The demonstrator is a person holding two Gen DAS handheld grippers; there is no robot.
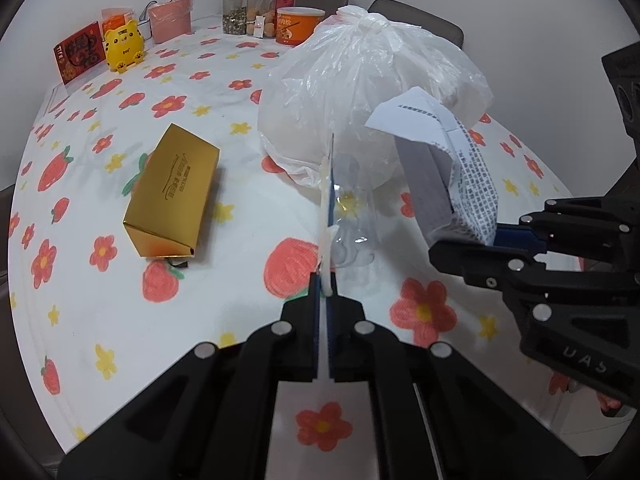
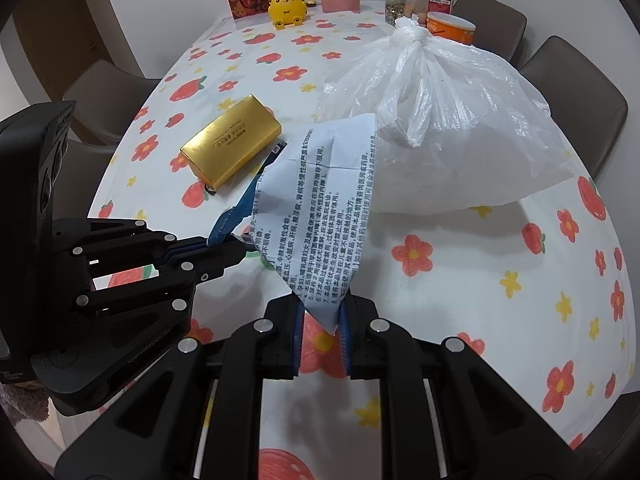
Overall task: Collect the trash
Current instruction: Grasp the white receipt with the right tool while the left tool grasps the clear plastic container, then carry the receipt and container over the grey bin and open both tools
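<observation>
A knotted white plastic bag [image 1: 368,92] stands on the flowered tablecloth; it also shows in the right wrist view [image 2: 452,128]. A gold box [image 1: 172,192] lies left of it, seen too in the right wrist view [image 2: 232,144]. My left gripper [image 1: 328,216] is shut on a clear, thin plastic scrap [image 1: 352,216] just in front of the bag. My right gripper [image 2: 322,312] is shut on a folded printed paper leaflet [image 2: 320,216], held above the table beside the bag; the leaflet shows in the left wrist view [image 1: 460,168].
At the far end stand a yellow tiger figure [image 1: 122,46], a red card [image 1: 78,56], a pink box [image 1: 170,20], clear jars [image 1: 260,8] and an orange can [image 1: 296,26]. Brown chairs [image 2: 576,92] line the table's sides.
</observation>
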